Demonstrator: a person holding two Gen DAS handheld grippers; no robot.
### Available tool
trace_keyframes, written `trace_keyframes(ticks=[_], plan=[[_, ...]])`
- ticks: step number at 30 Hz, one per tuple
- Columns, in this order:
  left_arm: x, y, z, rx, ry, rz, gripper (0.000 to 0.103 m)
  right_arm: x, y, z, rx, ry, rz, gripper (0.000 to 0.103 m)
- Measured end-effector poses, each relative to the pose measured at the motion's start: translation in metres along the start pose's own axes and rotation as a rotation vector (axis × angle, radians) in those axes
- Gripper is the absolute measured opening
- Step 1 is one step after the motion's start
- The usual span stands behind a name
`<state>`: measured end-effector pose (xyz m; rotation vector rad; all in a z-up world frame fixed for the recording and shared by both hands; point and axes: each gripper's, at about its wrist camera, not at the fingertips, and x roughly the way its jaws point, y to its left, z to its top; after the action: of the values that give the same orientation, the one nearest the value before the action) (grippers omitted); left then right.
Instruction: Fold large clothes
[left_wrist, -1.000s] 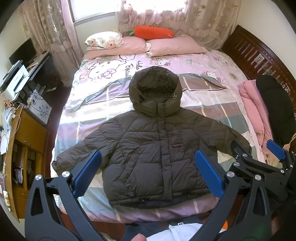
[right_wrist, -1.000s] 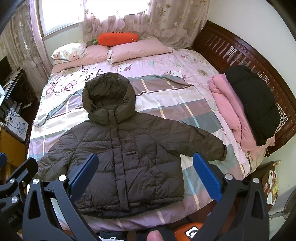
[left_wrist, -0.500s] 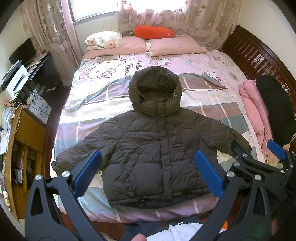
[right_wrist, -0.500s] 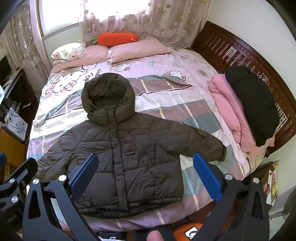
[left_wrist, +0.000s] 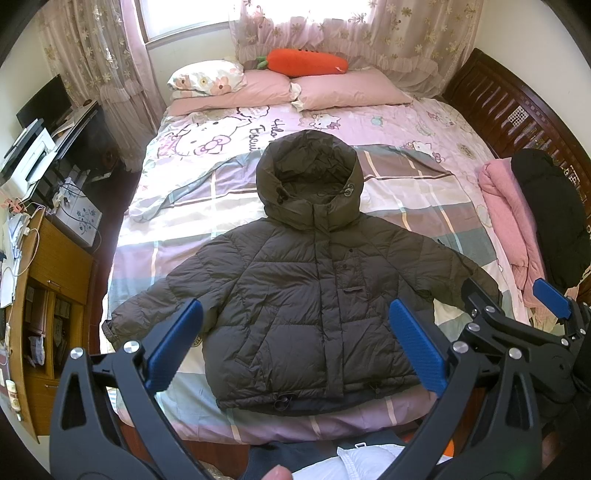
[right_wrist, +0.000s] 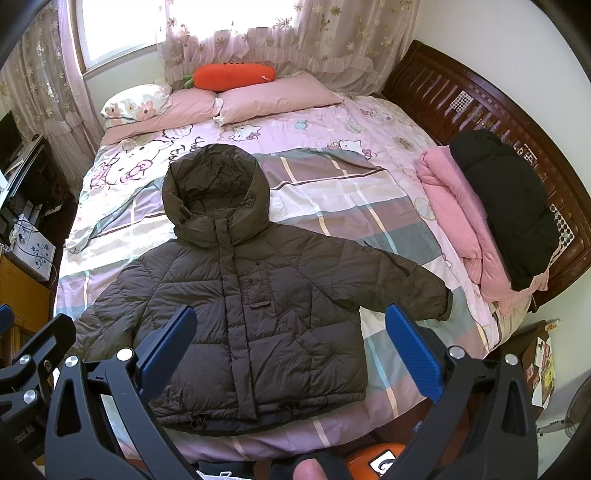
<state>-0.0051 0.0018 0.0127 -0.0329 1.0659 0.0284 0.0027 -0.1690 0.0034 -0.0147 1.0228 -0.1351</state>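
Dark puffer jacket (left_wrist: 314, 295) lies flat on the bed (left_wrist: 424, 125), front up, hood (left_wrist: 308, 177) pointing to 12 o'clock, both sleeves spread, hem at the near edge. Left tool (left_wrist: 293, 347) and right tool (right_wrist: 290, 343) hover above the hem, both released, jaws wide, gripping nothing, no contact with fabric. Folded pink garment (right_wrist: 461, 218) and black garment (right_wrist: 506, 206) stacked at 3 o'clock. Carrot plush (left_wrist: 306, 62) on the pillows (left_wrist: 343, 90) at 12.

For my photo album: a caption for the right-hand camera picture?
Open right gripper above a dark hooded jacket spread flat on the bed.
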Motion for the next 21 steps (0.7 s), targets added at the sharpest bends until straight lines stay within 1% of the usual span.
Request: trace_keyframes(ticks=[11, 16, 17, 19, 21], plan=[[0.001, 0.000, 0.000, 0.000, 0.006, -0.001, 0.101, 0.001, 0.000, -0.001, -0.001, 0.005, 0.001, 0.102], [0.007, -0.001, -0.006, 0.007, 0.035, -0.002, 0.101, 0.007, 0.000, -0.005, 0.005, 0.031, 0.009, 0.102], [0.011, -0.001, -0.008, 0.008, 0.047, -0.007, 0.101, 0.011, -0.003, -0.008, 0.008, 0.046, 0.016, 0.102], [0.033, -0.005, -0.009, 0.002, 0.071, -0.020, 0.101, 0.033, -0.015, -0.018, 0.027, 0.096, 0.028, 0.102], [0.055, -0.010, -0.010, -0.004, 0.125, -0.034, 0.101, 0.069, -0.039, -0.032, 0.061, 0.198, 0.004, 0.102]])
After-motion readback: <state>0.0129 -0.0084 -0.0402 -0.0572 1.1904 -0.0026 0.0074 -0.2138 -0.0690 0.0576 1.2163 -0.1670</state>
